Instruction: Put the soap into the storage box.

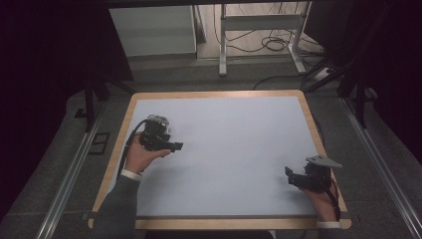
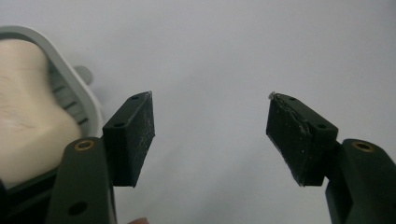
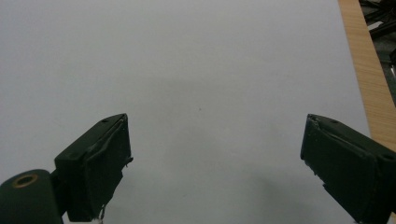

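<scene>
Left gripper (image 1: 175,147) near the table's (image 1: 219,94) left edge, jaws apart, empty; right gripper (image 1: 289,175) near the right edge likewise; nothing to grip, only the smooth mat (image 1: 224,149).

No legible text, label, brand, number or sign appears in any view: the pale table surface, its wooden rim and the black jaw pads all carry no readable marking.

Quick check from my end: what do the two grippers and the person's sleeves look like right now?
Both grippers are black. The left gripper trails a black cable; the right gripper carries a grey three-cornered plate on top. Fingers end in flat, scuffed black pads. The sleeves are dark grey over white cuffs.
</scene>
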`<action>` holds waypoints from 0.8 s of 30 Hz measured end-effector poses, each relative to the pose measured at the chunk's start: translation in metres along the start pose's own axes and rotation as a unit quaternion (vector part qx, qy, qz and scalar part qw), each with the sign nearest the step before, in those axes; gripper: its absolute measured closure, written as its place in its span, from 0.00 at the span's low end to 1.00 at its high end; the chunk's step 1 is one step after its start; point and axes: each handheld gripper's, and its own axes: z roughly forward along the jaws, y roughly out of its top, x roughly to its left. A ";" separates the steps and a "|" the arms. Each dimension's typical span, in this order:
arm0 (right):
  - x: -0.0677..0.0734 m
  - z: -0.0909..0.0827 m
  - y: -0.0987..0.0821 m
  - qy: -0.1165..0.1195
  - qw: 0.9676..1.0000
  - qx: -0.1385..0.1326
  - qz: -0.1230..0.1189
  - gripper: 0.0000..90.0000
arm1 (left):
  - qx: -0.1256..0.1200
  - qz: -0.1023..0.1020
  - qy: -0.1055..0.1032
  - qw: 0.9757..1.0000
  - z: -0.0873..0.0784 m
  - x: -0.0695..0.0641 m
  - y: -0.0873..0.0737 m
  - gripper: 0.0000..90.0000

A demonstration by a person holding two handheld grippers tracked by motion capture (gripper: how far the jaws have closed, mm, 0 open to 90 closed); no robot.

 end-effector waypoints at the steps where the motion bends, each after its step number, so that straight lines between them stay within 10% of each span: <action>1: 0.000 0.000 0.000 -0.001 1.000 -0.001 0.000 0.09 | 0.001 0.000 -0.005 1.000 0.002 -0.002 -0.002 0.36; 24: 0.001 -0.002 0.000 -0.001 1.000 -0.002 -0.002 0.09 | 0.002 0.026 -0.034 0.999 0.030 -0.046 -0.042 0.33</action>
